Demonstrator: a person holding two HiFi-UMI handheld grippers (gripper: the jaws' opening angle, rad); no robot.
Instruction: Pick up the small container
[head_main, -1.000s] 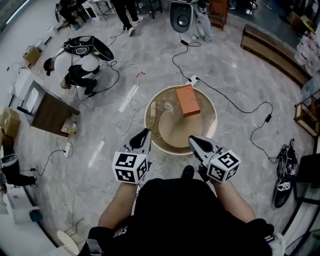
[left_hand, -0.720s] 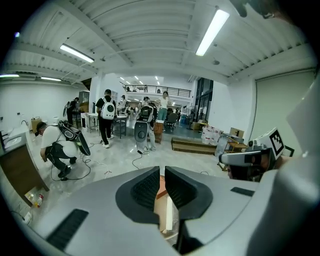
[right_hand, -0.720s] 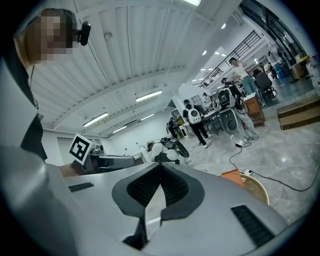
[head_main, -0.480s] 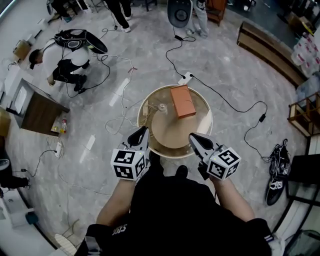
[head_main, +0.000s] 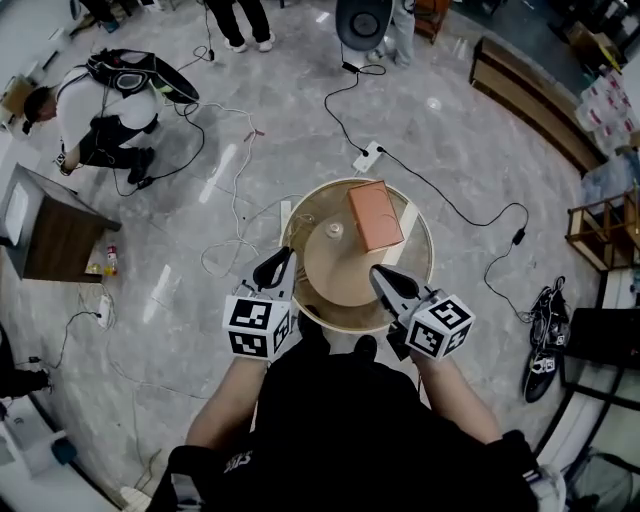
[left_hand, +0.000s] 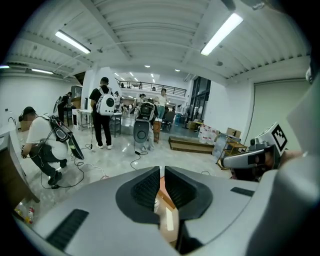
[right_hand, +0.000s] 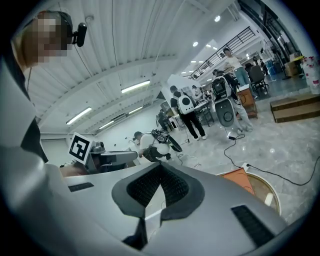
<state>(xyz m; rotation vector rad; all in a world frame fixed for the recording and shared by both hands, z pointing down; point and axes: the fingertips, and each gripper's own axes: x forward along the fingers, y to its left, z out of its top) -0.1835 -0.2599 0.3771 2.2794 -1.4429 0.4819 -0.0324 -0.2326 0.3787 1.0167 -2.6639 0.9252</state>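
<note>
Left gripper (head_main: 284, 256), right gripper (head_main: 378, 273) forward, side-by-side

This is a big open robotics lab or test hall, not a home. Around the low round worktop (head_main: 340, 285) spreads a polished grey stone floor (head_main: 470, 150) strewn with cables (head_main: 518, 237). A power strip (head_main: 367, 157) lies just beyond the worktop. Far left of the worktop a person (head_main: 95, 110) crouches in a backpack rig, near a wooden cabinet (head_main: 60, 240). Beyond it, standing people (left_hand: 103, 120) wear similar packs. A long wooden platform (head_main: 530, 95) lies far right of it. Overhead, strip lights (left_hand: 222, 34) run along a ribbed white ceiling, and a railed gallery (left_hand: 155, 89) crosses the back. At the worktop's near rim, the left gripper (head_main: 284, 256) and right gripper (head_main: 378, 274) carry marker cubes.
</note>
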